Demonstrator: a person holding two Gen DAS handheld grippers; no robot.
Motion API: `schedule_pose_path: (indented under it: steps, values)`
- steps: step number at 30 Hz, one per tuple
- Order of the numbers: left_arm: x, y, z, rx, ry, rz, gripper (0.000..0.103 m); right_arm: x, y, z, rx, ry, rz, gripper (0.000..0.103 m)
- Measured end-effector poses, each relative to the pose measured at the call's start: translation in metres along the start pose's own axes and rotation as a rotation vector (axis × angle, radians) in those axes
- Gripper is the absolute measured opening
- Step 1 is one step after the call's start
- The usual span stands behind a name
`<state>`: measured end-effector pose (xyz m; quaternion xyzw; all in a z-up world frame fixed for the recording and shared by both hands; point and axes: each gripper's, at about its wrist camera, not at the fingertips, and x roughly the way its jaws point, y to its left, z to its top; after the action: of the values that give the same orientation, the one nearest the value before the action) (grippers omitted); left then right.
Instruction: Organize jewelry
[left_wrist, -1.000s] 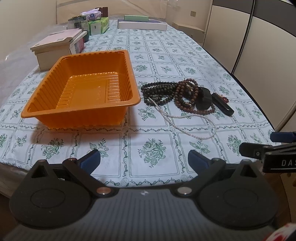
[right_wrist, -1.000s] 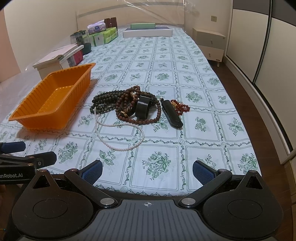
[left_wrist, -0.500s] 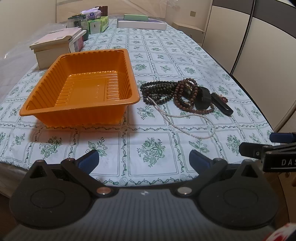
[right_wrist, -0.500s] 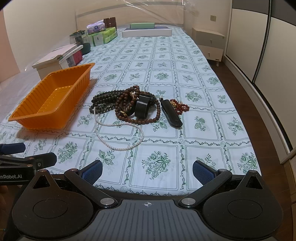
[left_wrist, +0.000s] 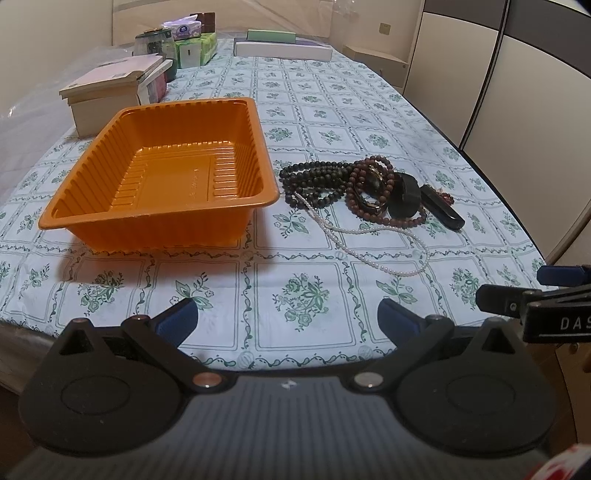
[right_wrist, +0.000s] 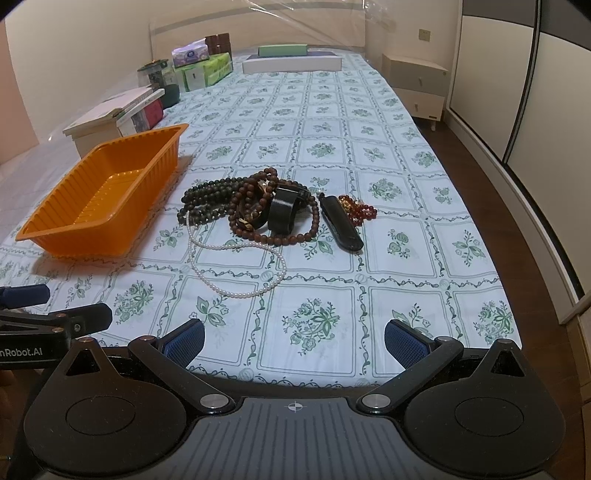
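An empty orange tray (left_wrist: 110, 218) (right_wrist: 55, 236) sits on the floral tablecloth at the left. To its right lies a jewelry pile: dark bead strands (left_wrist: 314, 177) (right_wrist: 210, 192), brown bead strands (left_wrist: 373, 188) (right_wrist: 291, 236), a black cuff (left_wrist: 404, 195) (right_wrist: 282, 210), a black case (left_wrist: 443, 212) (right_wrist: 341, 225), red beads (right_wrist: 364, 212) and a pearl necklace (left_wrist: 369, 254) (right_wrist: 236, 288). My left gripper (left_wrist: 288, 319) is open and empty at the table's near edge. My right gripper (right_wrist: 293, 338) is open and empty, also at the near edge, in front of the pile.
Boxes (left_wrist: 110, 96), a jar (left_wrist: 155, 48) and tissue packs (left_wrist: 195, 44) stand at the back left. Flat boxes (right_wrist: 291, 62) lie at the far end. A nightstand (right_wrist: 417, 88) and wardrobe doors (right_wrist: 517, 92) stand to the right.
Both grippers have barely moved; the left view has shifted slightly. Nothing was taken hold of.
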<state>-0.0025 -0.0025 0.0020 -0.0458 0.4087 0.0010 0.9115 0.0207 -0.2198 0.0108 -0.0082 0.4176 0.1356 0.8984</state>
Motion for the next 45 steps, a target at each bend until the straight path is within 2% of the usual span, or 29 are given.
schedule_pose_path:
  steps: [24,34,40,42,45]
  values:
    - [0.000,0.002,0.000,-0.019,-0.010,-0.011,0.103,0.001,0.000,-0.002,0.000,0.003,0.000,0.103]
    - [-0.014,0.016,0.009,-0.032,-0.111,-0.046,0.103,0.000,-0.001,0.004,0.024,-0.031,-0.004,0.103]
    - [-0.031,0.051,0.027,-0.061,-0.219,0.006,0.103,0.001,0.002,0.012,0.027,-0.065,0.007,0.103]
    - [-0.034,0.072,0.036,-0.092,-0.246,0.043,0.103,0.002,0.003,0.015,0.031,-0.076,0.012,0.103]
    - [-0.026,0.110,0.051,-0.143,-0.246,0.120,0.103,0.005,0.004,0.019,0.030,-0.082,0.015,0.103]
